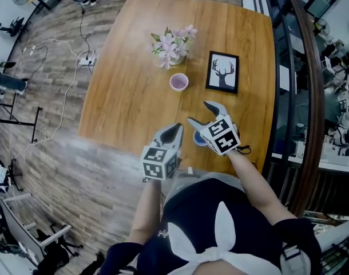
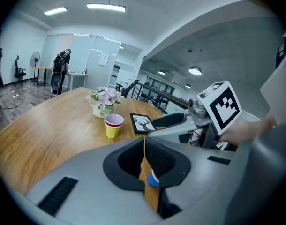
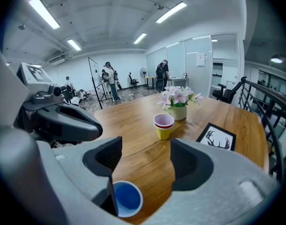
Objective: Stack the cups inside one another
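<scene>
**A:** How does the blue cup [image 1: 200,137] stand?

**B:** Upright, mouth up, long axis vertical. It sits on the counter [image 1: 134,62] close to the near edge, just under the right hand-held gripper [image 1: 199,112], whose jaws gape wide with nothing between them.

**A:** And the left hand-held gripper [image 1: 175,128]?

**B:** Jaws pressed together, holding nothing. Bare wood lies between the blue cup and the stacked cups [image 1: 178,82], pink nested in red and yellow.

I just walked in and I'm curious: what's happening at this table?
A person holds a tool in each hand over a wooden table. The right tool, jaws open, hovers by a lone blue cup near the edge without gripping it. The left tool is shut and empty. A stack of cups, yellow outermost, stands by the flower vase.
</scene>
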